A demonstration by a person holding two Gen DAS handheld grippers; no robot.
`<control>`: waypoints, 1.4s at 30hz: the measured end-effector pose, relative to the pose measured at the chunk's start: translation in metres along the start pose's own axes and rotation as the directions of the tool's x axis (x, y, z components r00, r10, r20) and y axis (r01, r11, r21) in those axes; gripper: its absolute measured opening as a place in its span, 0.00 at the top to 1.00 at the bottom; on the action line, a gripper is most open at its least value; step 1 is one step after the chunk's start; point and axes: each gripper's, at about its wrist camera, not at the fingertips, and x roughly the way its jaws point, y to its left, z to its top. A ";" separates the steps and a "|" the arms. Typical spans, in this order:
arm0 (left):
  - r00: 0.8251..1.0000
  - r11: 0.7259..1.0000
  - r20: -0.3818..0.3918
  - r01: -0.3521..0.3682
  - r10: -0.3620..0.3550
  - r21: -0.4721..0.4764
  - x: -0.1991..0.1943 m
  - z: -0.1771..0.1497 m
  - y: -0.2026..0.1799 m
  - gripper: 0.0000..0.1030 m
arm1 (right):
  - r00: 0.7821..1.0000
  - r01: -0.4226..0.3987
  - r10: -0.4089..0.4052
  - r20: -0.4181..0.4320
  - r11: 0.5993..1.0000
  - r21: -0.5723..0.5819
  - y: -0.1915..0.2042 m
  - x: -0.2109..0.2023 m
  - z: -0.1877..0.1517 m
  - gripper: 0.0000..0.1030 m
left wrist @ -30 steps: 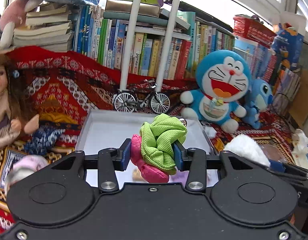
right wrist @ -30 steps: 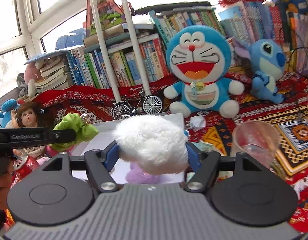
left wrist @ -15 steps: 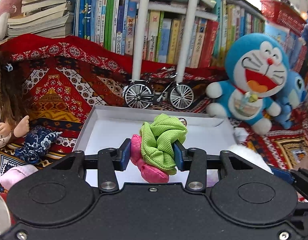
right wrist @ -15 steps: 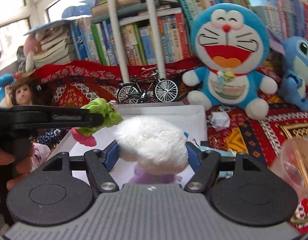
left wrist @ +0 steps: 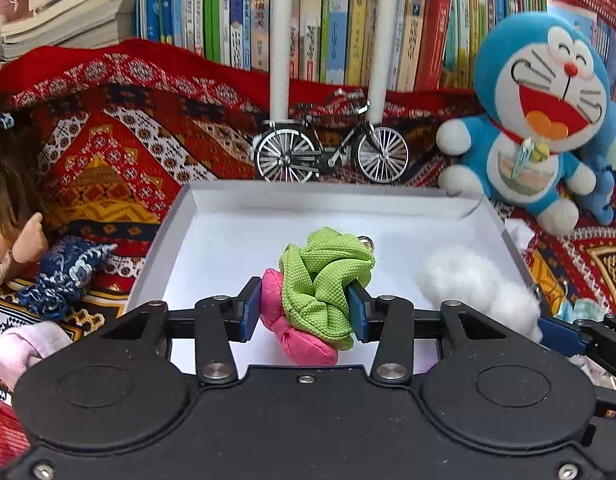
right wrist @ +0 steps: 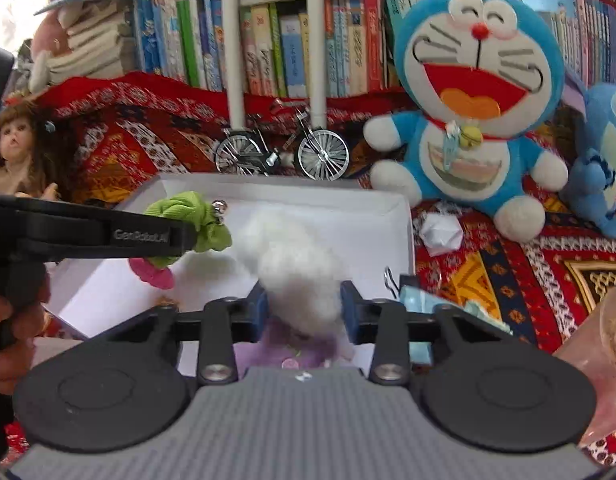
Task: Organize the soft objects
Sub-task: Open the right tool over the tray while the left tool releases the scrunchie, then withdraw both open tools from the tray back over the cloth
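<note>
My left gripper (left wrist: 306,308) is shut on a green scrunchie (left wrist: 323,276) and a pink scrunchie (left wrist: 300,340), held together above the open white box (left wrist: 228,240). To its right, my right gripper (right wrist: 304,310) has a white fluffy ball (right wrist: 296,264) between its blue pads. Its jaws are closing and squeeze the fluff narrow, over the box's right side (right wrist: 387,216). A purple soft thing (right wrist: 292,344) lies under the right gripper, mostly hidden. In the right wrist view the left gripper (right wrist: 180,236) comes in from the left with the green scrunchie (right wrist: 188,220).
A toy bicycle (left wrist: 331,156) and two white poles stand behind the box. A blue-and-white cat plush (left wrist: 539,120) and a blue plush (right wrist: 599,160) sit to the right. A doll (right wrist: 24,148) and a dark blue scrunchie (left wrist: 64,276) are on the left. Crumpled paper (right wrist: 439,232) and a pinkish cup (right wrist: 603,352) are nearby.
Both grippers have moved forward and down over the white box. The right jaws have drawn in and squeezed the white fluff. The left grip is unchanged.
</note>
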 end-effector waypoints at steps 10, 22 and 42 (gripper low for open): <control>1.000 1.000 -0.004 0.012 -0.012 0.013 0.005 -0.005 -0.002 0.55 | 1.000 -0.031 0.031 0.008 0.998 0.061 -0.008 0.003 -0.005 0.54; 0.997 0.999 0.077 -0.009 0.005 0.051 -0.021 -0.007 -0.006 0.33 | 0.998 -0.020 0.015 0.061 0.997 0.078 -0.009 -0.022 -0.007 0.34; 0.954 0.990 0.263 0.140 -0.143 0.030 -0.143 -0.063 0.014 0.17 | 0.978 -0.030 0.014 0.208 0.996 0.078 -0.011 -0.119 -0.057 0.02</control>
